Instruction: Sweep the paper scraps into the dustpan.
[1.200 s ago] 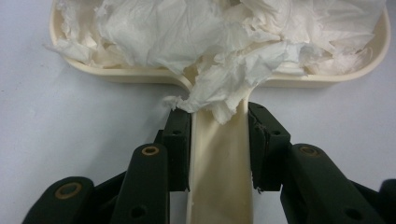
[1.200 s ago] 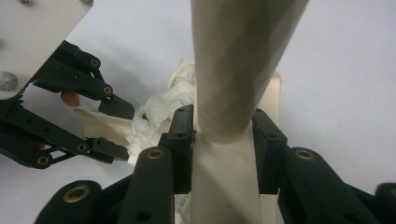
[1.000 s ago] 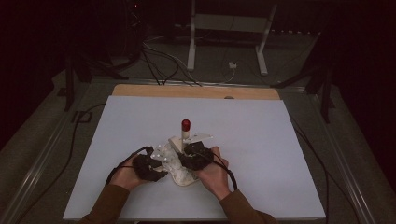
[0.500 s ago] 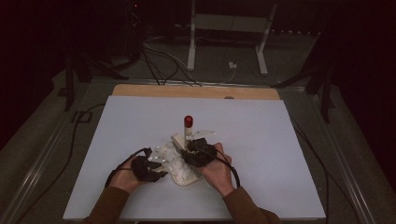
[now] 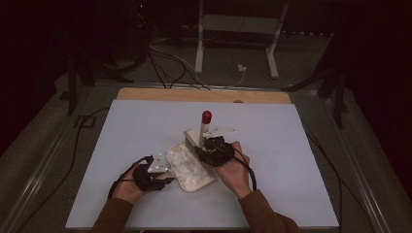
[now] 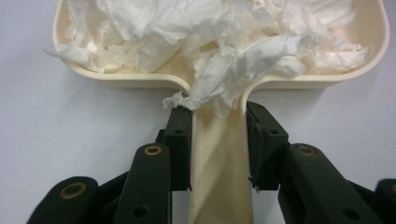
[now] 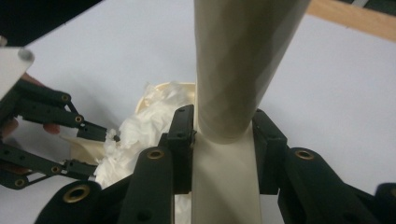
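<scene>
High view: mid-table, the left gripper (image 5: pixel 163 175) clamps the handle of a cream dustpan (image 5: pixel 194 179) heaped with crumpled tissue (image 5: pixel 187 165). The right gripper (image 5: pixel 201 148) is closed around the cream brush (image 5: pixel 204 131) handle at the pan's far edge.

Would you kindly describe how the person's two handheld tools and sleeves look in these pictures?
Both tools are black, built of linked bars with round brass-coloured rivets and flat rectangular pads. The left tool carries a grey three-cornered plate on top, and the right tool has one as well. A black cable loops from the left one, another curls by the right wrist. The person wears brown long sleeves.
</scene>
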Motion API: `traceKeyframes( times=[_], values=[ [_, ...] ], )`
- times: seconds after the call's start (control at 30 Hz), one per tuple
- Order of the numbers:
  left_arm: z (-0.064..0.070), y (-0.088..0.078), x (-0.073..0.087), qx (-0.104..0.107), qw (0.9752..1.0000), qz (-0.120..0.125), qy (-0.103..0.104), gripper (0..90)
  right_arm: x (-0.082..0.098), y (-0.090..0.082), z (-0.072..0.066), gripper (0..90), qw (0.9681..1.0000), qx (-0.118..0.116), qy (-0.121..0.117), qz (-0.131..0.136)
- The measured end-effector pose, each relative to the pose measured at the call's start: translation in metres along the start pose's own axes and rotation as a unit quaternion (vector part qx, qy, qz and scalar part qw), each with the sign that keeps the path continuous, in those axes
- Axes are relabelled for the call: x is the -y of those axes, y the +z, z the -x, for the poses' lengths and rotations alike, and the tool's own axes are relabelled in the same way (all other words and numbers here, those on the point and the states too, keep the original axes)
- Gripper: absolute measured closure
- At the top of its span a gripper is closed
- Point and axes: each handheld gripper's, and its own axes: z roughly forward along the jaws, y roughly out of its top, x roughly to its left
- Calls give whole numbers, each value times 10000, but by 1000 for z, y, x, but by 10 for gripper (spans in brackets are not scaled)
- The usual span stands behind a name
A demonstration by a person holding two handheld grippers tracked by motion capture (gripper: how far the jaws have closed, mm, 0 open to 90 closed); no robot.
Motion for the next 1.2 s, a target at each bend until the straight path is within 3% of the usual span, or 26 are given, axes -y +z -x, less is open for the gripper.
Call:
traceKeyframes(
  times=[0.4,0.6,0.83,1.2],
  values=[
    [-1,-6,4,17,9997,183,-139,668,-8,-20,18,667,9991,82,202,366],
    [-4,-12,6,-102,9992,244,-314,667,-4,-19,34,667,9994,169,111,264],
    [-6,-19,7,-333,9978,287,-493,667,10,-14,52,668,9995,240,-155,102],
    [-5,-32,3,-672,9949,341,-666,667,33,-15,74,668,9994,295,-179,-78]
  ],
)
